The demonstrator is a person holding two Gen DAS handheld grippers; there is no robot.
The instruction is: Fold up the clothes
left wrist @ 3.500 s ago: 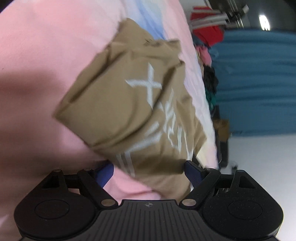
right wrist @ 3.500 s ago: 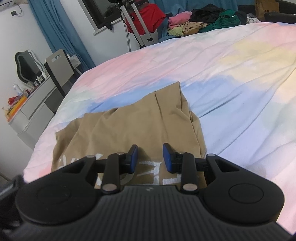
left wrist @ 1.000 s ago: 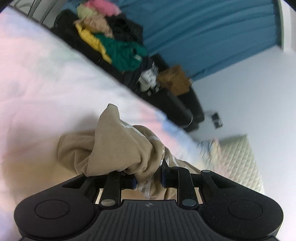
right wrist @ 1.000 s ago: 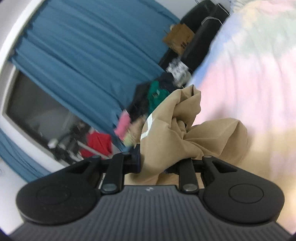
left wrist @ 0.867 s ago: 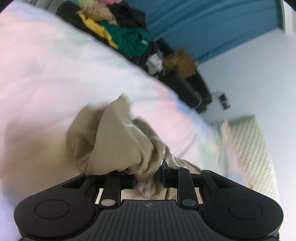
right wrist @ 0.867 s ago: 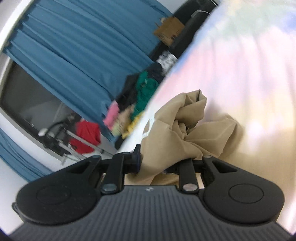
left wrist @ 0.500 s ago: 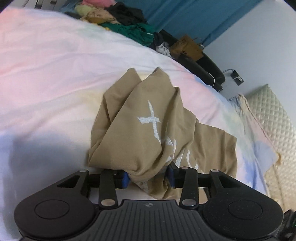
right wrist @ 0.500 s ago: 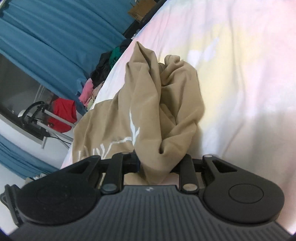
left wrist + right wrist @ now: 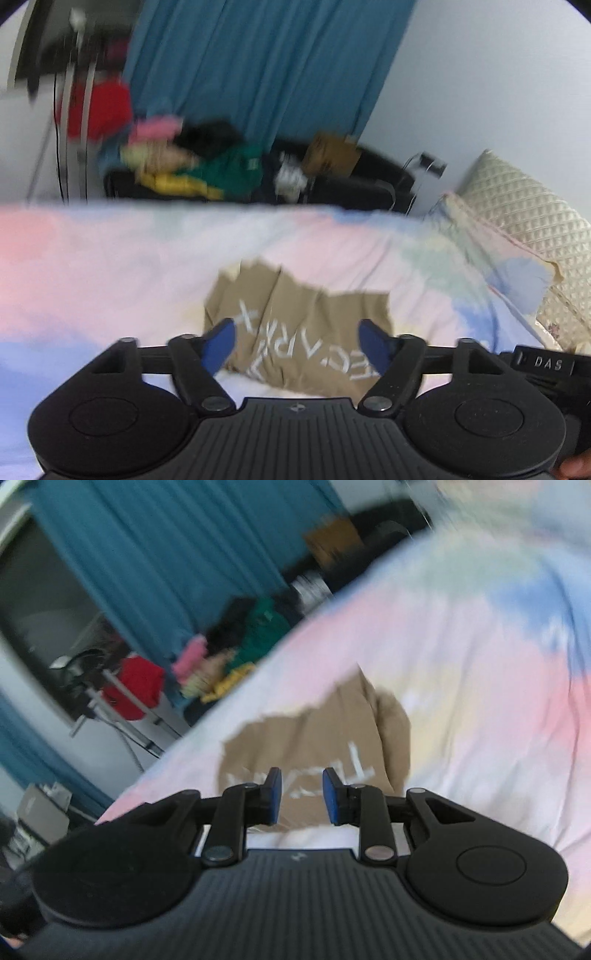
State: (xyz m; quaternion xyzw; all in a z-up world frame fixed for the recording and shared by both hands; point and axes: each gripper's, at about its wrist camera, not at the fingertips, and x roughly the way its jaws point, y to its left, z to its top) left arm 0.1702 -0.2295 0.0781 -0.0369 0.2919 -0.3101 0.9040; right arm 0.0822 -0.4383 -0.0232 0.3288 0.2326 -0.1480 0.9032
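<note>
While both claws gape empty, the tan shirt lies just beyond.

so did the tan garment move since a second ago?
Yes. The tan garment was bunched up in both hand-held grippers, off the pastel bedspread; now it lies flat on it, below the open left hand-held gripper.

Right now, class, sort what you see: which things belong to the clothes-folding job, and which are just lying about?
Belongs to the job:
tan shirt lying on the bed
left gripper, open
right gripper, open

Just lying about:
pastel bedspread
clothes pile
red garment
blue curtain
quilted pillow
</note>
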